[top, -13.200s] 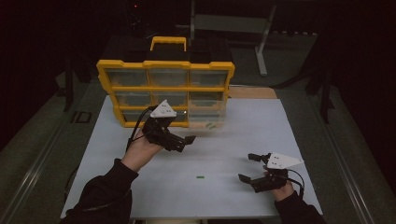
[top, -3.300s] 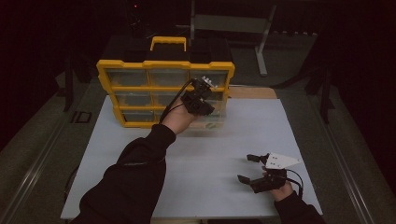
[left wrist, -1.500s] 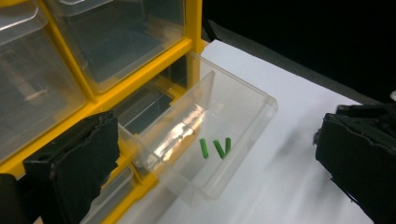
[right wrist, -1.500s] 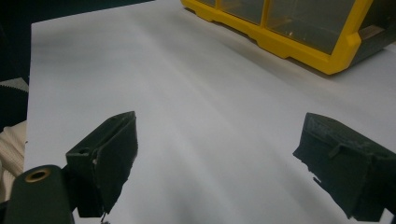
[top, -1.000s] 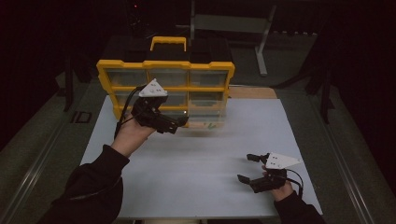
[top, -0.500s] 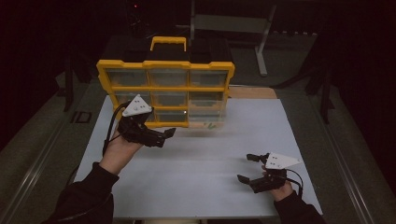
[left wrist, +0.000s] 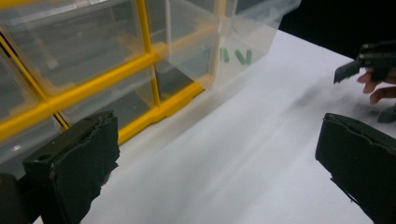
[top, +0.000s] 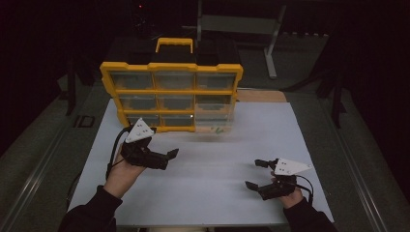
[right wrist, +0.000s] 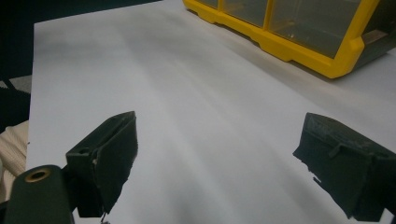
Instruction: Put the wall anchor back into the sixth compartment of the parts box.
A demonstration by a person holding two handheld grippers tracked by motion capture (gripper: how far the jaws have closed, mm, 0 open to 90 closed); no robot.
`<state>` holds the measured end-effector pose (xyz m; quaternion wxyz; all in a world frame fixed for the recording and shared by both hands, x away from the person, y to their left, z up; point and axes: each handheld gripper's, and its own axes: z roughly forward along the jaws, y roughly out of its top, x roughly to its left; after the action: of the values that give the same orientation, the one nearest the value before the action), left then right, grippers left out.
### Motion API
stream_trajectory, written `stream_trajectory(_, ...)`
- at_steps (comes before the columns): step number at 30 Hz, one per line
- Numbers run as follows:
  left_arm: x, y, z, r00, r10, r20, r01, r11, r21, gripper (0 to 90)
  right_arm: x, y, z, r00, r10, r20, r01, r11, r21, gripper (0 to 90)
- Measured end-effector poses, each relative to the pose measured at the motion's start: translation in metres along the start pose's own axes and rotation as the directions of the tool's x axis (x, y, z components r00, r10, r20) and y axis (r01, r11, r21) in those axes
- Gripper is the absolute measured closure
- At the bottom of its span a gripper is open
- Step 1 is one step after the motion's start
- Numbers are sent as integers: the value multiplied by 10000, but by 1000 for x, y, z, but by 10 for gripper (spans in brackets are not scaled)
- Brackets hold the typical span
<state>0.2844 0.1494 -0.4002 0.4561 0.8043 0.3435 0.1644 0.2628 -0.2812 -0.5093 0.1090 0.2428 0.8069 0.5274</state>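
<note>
left gripper (top: 170,155): lower left, jaws apart, holding nothing | right gripper (top: 256,174): lower right, jaws apart; resting on table (top: 217,154) | organizer (top: 171,94): upper centre; one drawer (top: 215,116) pulled out

Yellow organizer (top: 171,92) upright at white table's far edge; lower-right clear drawer (left wrist: 233,42) pulled out, holding green pieces (left wrist: 236,56).

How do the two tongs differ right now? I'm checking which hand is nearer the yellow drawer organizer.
The left tongs are held up off the white table, close to the yellow drawer organizer, jaws pointing right. The right tongs sit low near the table's front edge, far from the organizer, jaws pointing left. Both are open and hold nothing.
</note>
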Motion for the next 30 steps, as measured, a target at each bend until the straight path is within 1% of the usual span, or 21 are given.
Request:
stream_trajectory(1,0,0,0,10000,0,0,0,10000,0,0,0,0,0,10000,0,0,0,10000,0,121)
stream_trajectory(2,-1,-3,0,10000,-37,-19,37,10000,6,0,0,0,0,10000,25,11,-25,10000,3,121)
stream_trajectory(3,-2,-10,-1,10000,-77,-20,77,10000,36,0,0,0,0,10000,47,2,-47,10000,-4,121)
stream_trajectory(4,-3,-14,-2,9999,-89,-47,89,9999,62,0,0,0,0,10000,44,-5,-44,10000,9,121)
stream_trajectory(5,-3,-14,-2,9999,-89,-47,89,9999,62,0,0,0,0,10000,44,-5,-44,10000,9,121)
stream_trajectory(7,-3,-23,-5,9996,-195,-190,193,9998,-69,0,1,0,1,10000,17,-30,-17,10000,15,121)
stream_trajectory(9,-4,-26,-6,9995,-250,-202,248,9997,-90,0,1,0,2,10000,26,-32,-26,10000,31,121)
stream_trajectory(11,-4,-33,-8,9990,-373,-229,368,9991,-206,0,0,0,2,10000,16,-34,-16,10000,48,121)
stream_trajectory(12,-6,-39,-9,9985,-470,-281,461,9985,-294,0,0,0,2,10000,30,-49,-30,10000,27,121)
stream_trajectory(13,-6,-39,-9,9985,-470,-281,461,9985,-294,0,0,0,2,10000,25,-50,-24,10000,35,121)
stream_trajectory(14,-8,-45,-9,9982,-481,-371,469,9984,-311,0,0,-1,3,10000,35,-52,-35,10000,46,121)
stream_trajectory(15,-8,-45,-9,9982,-481,-371,469,9984,-311,0,0,-1,3,10000,35,-52,-35,10000,46,121)
stream_trajectory(16,-10,-51,-10,9972,-605,-439,589,9975,-384,0,1,-1,3,10000,37,-71,-37,10000,66,121)
stream_trajectory(18,-10,-53,-10,9968,-672,-430,656,9971,-385,0,1,-1,3,10000,39,-78,-38,10000,60,121)
stream_trajectory(21,-13,-62,-11,9953,-804,-537,778,9958,-493,0,1,-1,3,10000,55,-81,-54,10000,64,121)
stream_trajectory(23,-14,-64,-11,9952,-813,-539,784,9955,-534,0,1,-1,3,10000,48,-77,-48,10000,68,121)
stream_trajectory(24,-16,-67,-12,9947,-789,-658,751,9954,-592,0,1,-1,3,10000,30,-81,-30,10000,60,121)
stream_trajectory(25,-17,-69,-12,9946,-789,-676,747,9952,-626,0,1,-1,3,10000,41,-83,-40,10000,68,121)
stream_trajectory(28,-18,-73,-11,9952,-748,-634,708,9955,-631,0,1,-1,3,10000,33,-77,-33,10000,87,121)
stream_trajectory(29,-20,-77,-11,9946,-814,-638,768,9946,-702,0,1,-1,3,10000,45,-81,-45,10000,80,121)
stream_trajectory(30,-20,-77,-11,9946,-814,-638,768,9946,-702,0,1,-1,3,10000,45,-81,-45,10000,80,121)
